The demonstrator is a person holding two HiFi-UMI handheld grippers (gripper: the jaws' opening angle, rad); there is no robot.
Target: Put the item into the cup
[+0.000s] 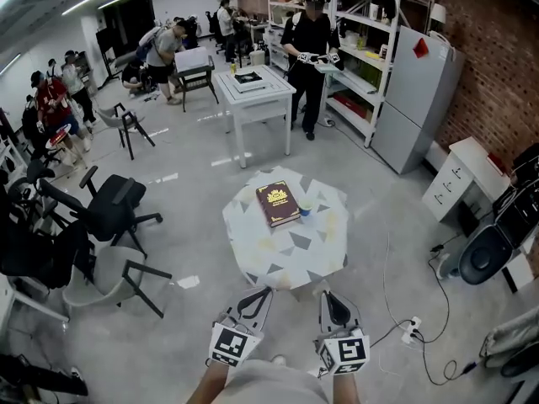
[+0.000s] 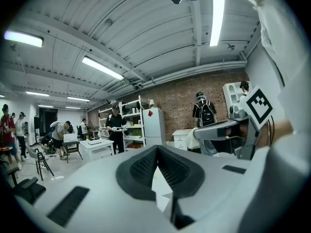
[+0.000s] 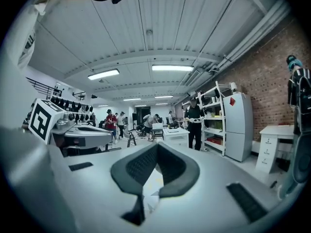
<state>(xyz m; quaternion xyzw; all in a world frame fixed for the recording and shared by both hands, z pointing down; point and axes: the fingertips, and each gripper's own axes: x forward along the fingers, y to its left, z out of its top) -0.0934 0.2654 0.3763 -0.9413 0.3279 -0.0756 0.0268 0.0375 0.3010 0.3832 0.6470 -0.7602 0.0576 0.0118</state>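
A wide workshop floor [image 1: 185, 200] with a brick wall, seen from a head camera looking steeply down. Several people stand at a distance; none are near the work area.

In the middle stands a small table [image 1: 253, 251] under a pale cloth patterned with grey triangles. A dark red book [image 1: 277, 204] lies flat on its far half. Touching or just beside the book's right edge is a tiny pale and blue object, probably the cup [image 1: 305, 211]. The item to go into it is too small to make out from here; it may sit beside the cup.

At the bottom edge the person holds both tools low, short of the table's near rim. The left gripper [image 1: 264, 291] has its jaws pressed together with nothing between them. The right gripper [image 1: 328, 295] is likewise fully closed and empty. Both gripper views look across the room, with the closed dark pads meeting in a point.

The step in hand appears to be the approach. To do it well, the person would likely step closer, spread one gripper's jaws before reaching, and come down on the item from above, clear of the book. The cup looks light, so the other gripper may need to steady it.
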